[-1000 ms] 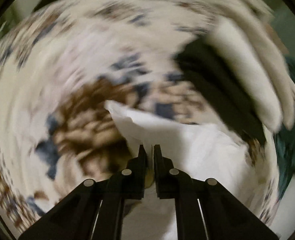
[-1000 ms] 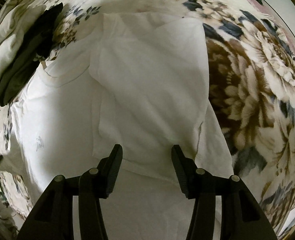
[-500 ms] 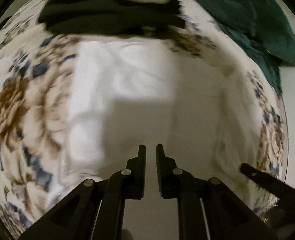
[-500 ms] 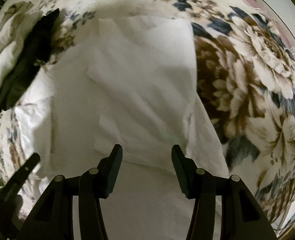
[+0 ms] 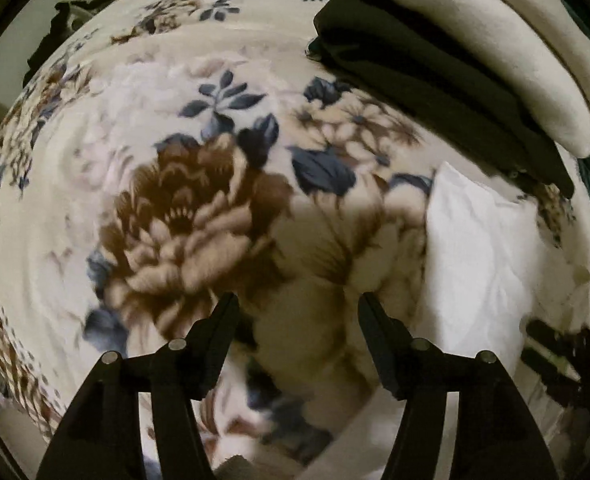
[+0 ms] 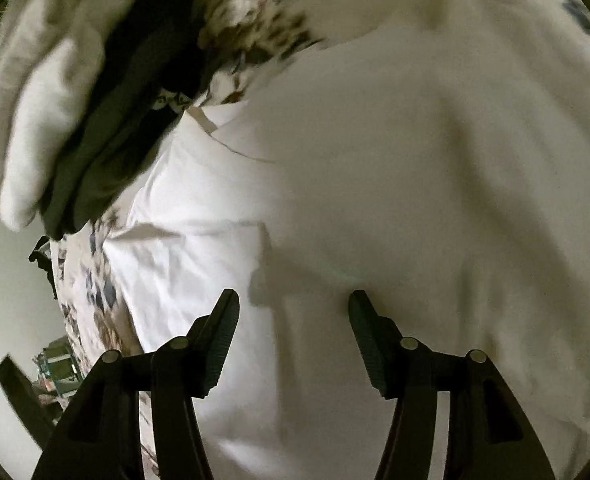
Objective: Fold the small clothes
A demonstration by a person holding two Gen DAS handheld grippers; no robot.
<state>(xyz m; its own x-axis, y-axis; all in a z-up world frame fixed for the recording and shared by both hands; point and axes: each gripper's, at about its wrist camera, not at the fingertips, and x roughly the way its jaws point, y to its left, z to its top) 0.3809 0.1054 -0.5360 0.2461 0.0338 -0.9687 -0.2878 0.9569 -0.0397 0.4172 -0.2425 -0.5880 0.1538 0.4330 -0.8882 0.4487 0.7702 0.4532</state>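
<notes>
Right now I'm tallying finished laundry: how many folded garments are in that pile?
2 visible: a cream garment on top and a black garment beneath it, beside the white shirt. More may be hidden.

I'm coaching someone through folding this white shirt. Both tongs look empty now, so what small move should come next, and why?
Probably bring the left tongs right, back to the white shirt. They are open over the bare floral blanket, the shirt off to their right. The right tongs hover open above it, gripping nothing.
</notes>
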